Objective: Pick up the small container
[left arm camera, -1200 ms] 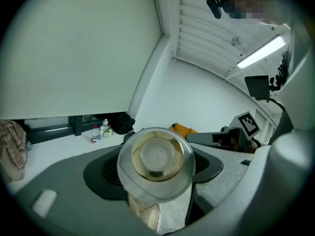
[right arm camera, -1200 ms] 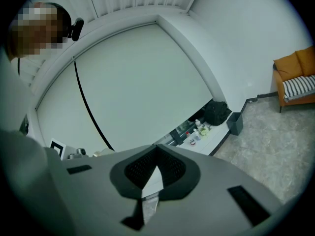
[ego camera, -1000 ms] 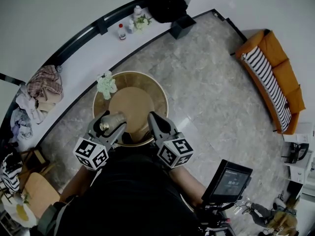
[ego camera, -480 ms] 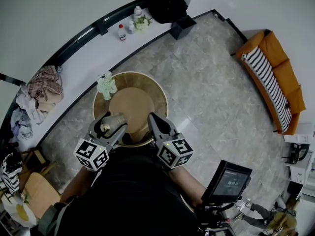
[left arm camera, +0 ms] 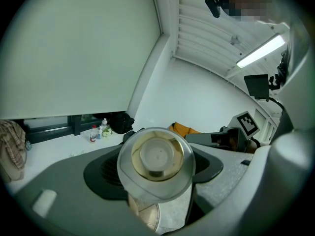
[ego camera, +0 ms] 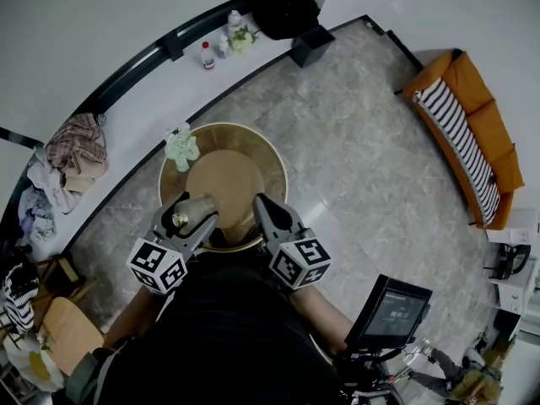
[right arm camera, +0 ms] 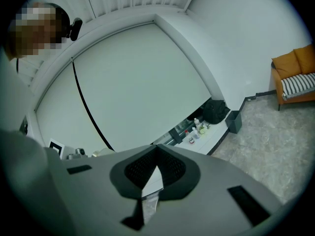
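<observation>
The small container (ego camera: 192, 210) is a clear round jar with yellowish contents. It is held off the round wooden table (ego camera: 253, 152), over the near left rim, and my left gripper (ego camera: 187, 214) is shut on it. In the left gripper view the container (left arm camera: 156, 161) fills the gap between the jaws, seen end-on, and my left gripper (left arm camera: 157, 181) clamps it from both sides. My right gripper (ego camera: 267, 212) hovers at the table's near edge beside the left one. Its jaws meet with only a thin slit between them, and the right gripper (right arm camera: 152, 180) holds nothing.
A green cloth (ego camera: 181, 144) lies at the table's far left rim. Bottles (ego camera: 207, 55) and a black bag (ego camera: 285, 11) sit on the white ledge by the wall. An orange sofa (ego camera: 469, 133) stands at the right. A screen (ego camera: 391, 310) is near my right side.
</observation>
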A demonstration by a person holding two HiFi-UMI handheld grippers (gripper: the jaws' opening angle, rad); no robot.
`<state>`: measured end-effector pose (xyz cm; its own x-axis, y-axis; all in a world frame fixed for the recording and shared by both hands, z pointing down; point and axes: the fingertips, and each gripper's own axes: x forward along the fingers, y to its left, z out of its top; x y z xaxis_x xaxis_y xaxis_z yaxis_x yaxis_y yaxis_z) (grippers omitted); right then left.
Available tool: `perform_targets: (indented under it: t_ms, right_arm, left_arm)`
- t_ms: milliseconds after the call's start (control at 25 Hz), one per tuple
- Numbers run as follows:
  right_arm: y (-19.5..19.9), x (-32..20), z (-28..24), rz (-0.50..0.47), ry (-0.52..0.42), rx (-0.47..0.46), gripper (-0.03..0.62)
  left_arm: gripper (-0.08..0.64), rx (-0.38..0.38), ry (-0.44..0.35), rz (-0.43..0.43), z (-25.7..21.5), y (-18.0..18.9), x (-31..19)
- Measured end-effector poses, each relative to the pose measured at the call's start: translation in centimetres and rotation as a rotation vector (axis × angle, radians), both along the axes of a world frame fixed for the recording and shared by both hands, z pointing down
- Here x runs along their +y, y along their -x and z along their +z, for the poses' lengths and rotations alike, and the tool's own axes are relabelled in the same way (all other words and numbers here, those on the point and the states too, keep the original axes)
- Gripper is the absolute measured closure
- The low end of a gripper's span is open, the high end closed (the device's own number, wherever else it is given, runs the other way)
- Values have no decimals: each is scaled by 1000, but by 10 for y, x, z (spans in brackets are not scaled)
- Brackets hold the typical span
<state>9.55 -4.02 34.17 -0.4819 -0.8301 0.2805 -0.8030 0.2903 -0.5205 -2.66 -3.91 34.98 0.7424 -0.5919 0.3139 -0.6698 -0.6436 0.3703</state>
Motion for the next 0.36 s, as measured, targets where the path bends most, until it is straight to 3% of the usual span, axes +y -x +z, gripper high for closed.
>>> perform_targets:
  t_ms: [360]
  right_arm:
    - [-3, 2, 3, 6, 5, -1, 586]
  left_arm:
    - [227, -11, 10, 5, 9, -3, -1]
